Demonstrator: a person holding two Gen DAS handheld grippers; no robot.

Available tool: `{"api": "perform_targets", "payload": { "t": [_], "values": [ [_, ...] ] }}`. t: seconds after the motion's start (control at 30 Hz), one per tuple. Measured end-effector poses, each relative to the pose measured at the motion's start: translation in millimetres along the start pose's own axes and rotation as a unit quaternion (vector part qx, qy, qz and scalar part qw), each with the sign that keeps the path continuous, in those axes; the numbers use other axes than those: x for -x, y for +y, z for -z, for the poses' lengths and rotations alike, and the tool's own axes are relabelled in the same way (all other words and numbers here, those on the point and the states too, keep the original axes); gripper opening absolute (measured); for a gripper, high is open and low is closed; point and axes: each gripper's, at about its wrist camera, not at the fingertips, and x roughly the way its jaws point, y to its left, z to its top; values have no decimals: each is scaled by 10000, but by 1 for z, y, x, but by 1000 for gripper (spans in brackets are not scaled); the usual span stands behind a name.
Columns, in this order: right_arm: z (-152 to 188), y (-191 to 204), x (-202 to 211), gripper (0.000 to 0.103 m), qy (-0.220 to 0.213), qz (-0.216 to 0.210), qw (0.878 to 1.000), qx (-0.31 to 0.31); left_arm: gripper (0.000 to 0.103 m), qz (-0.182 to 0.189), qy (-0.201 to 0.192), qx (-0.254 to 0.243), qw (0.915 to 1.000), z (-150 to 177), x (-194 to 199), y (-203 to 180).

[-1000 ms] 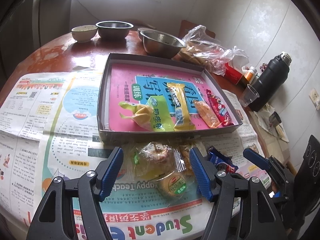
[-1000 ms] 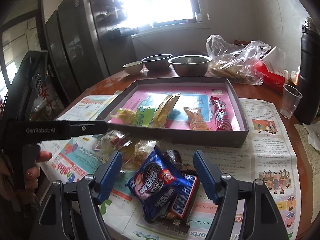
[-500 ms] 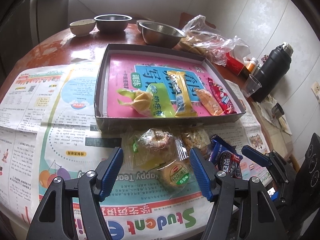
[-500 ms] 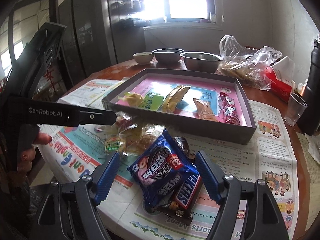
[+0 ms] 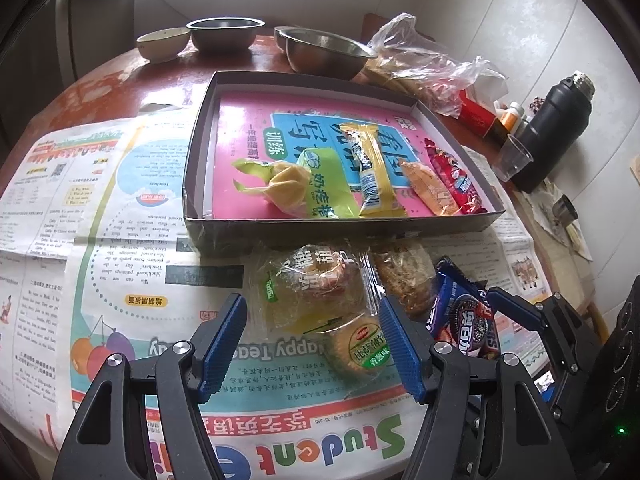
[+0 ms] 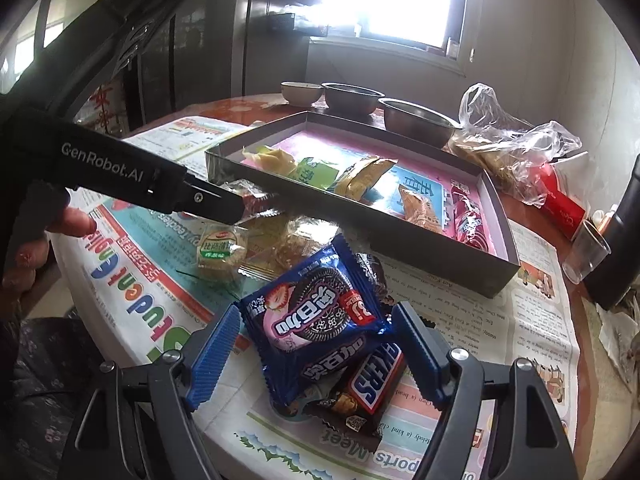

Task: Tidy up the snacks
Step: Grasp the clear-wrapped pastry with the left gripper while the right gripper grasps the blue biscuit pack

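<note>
Snacks lie loose on the newspaper point(image 5: 120, 240) before the grey tray point(image 5: 320, 226): a blue Oreo pack point(image 6: 316, 316) resting on a Snickers bar point(image 6: 372, 384), clear-wrapped pastries point(image 5: 316, 284) and a round green-labelled cake point(image 5: 360, 350). We see steel bowls point(image 5: 328, 50), a plastic bag point(image 5: 424, 68), a black flask point(image 5: 556, 128) and a clear cup point(image 5: 512, 158) beyond the tray. Inside it lie five wrapped snacks side by side, among them a yellow bar point(image 5: 368, 168) and a red packet point(image 5: 454, 176). Our left gripper point(image 5: 312, 344) stands open astride the pastries; our right gripper point(image 6: 316, 364) stands open around the Oreo pack, gripping nothing.
</note>
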Motion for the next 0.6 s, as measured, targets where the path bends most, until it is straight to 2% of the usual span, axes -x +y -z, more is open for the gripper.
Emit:
{"api": "perform_targets", "payload": {
  "t": [0.6],
  "values": [
    [2, 6, -15, 77, -69, 74, 9992, 381, 72, -15, 118, 136, 9998, -5, -21, 0]
  ]
}}
